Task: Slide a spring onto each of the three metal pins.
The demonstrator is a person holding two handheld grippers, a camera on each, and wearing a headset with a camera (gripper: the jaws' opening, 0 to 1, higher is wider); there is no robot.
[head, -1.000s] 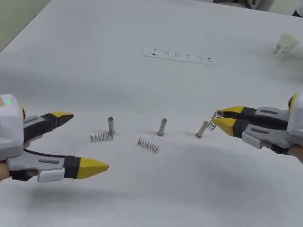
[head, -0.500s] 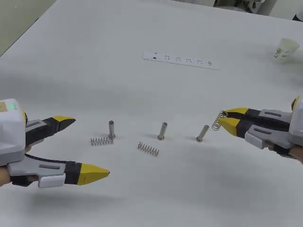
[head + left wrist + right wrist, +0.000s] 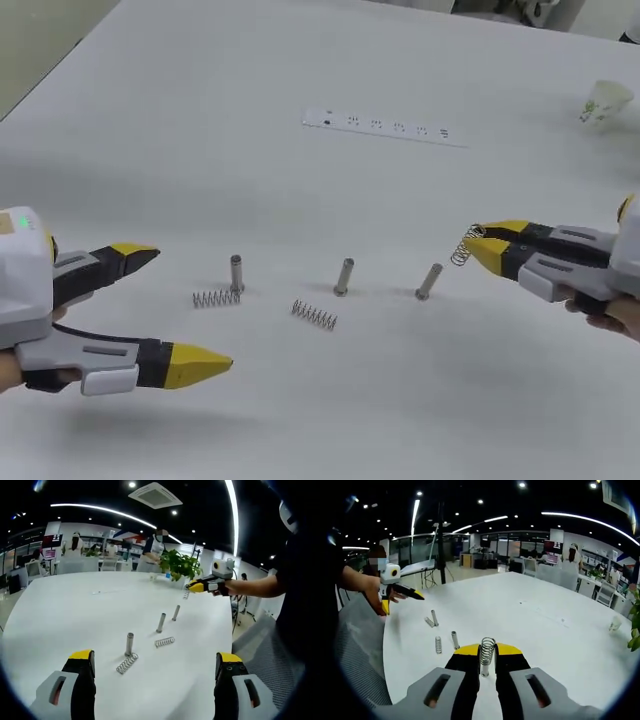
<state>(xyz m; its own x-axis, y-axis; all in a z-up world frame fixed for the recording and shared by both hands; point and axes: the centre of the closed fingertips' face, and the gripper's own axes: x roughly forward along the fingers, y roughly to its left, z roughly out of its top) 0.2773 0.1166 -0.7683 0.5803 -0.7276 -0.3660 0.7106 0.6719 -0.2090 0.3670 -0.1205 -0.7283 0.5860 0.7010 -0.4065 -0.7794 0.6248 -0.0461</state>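
While the left gripper (image 3: 188, 307) hangs over the bench (image 3: 300, 420) by its near edge, jaws wide and empty, a loose spring (image 3: 216, 297) lies just beside the left pin (image 3: 237, 272). A second spring (image 3: 314, 314) lies before the middle pin (image 3: 344, 276). The right gripper (image 3: 470, 240) pinches a third spring (image 3: 461, 248) near the right pin (image 3: 429, 281), apart from it. A power strip (image 3: 385, 127) lies farther back.

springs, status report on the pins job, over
Left hand-held gripper open. Right hand-held gripper shut on a spring, near the rightmost pin. All pins bare, two springs on table. Nothing in the way.
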